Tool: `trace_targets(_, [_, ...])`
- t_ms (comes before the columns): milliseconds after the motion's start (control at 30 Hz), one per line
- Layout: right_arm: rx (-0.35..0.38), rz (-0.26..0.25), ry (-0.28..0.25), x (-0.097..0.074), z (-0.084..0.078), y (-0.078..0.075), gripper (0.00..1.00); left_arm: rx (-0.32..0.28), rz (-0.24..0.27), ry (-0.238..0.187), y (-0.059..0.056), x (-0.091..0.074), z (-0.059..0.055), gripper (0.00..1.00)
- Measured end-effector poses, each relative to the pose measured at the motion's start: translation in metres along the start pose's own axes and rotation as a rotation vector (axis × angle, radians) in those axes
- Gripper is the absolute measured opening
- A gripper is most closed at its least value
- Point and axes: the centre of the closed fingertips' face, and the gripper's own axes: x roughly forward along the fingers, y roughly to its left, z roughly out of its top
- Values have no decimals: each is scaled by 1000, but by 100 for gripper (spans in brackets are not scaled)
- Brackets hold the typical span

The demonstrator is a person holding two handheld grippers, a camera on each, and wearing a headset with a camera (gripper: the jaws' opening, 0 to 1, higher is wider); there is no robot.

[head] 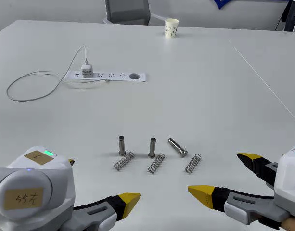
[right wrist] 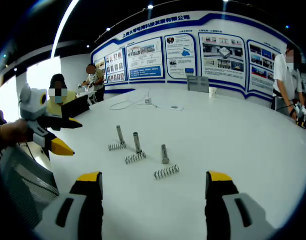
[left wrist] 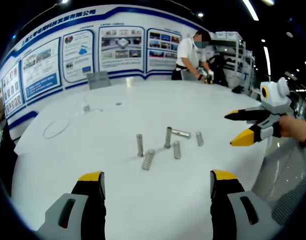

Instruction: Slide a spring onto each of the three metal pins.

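White worktop (head: 210, 96). White power strip (head: 113, 76) far left, white charger (head: 86, 70) plugged in, white cable (head: 22, 100) looping leftward. Patterned paper cup (head: 172, 28) near far edge; grey chair (head: 127, 10) behind.

Office showroom: wall display boards (right wrist: 182, 52), white table (head: 195, 96).

At seven o'clock, a sticker (head: 23, 198) on the left gripper (head: 100, 180) read roughly "55左"; its neighbour (head: 39, 157) was unclear. Wall posters (right wrist: 178, 49) bore unreadable print.
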Motion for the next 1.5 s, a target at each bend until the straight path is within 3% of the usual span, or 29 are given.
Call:
trace_targets(500, [-11,-5,6,-1,-1,-2,85,-3,-2,-13,-1,0,3,89])
trace_targets(1067, [-13,-26,20,-3,0,-7,84,5,-1,6,1,2,0,90])
trace_targets(1500, [8,-23,40,0,6,-11,76,4,-18,1,-2,0,5,91])
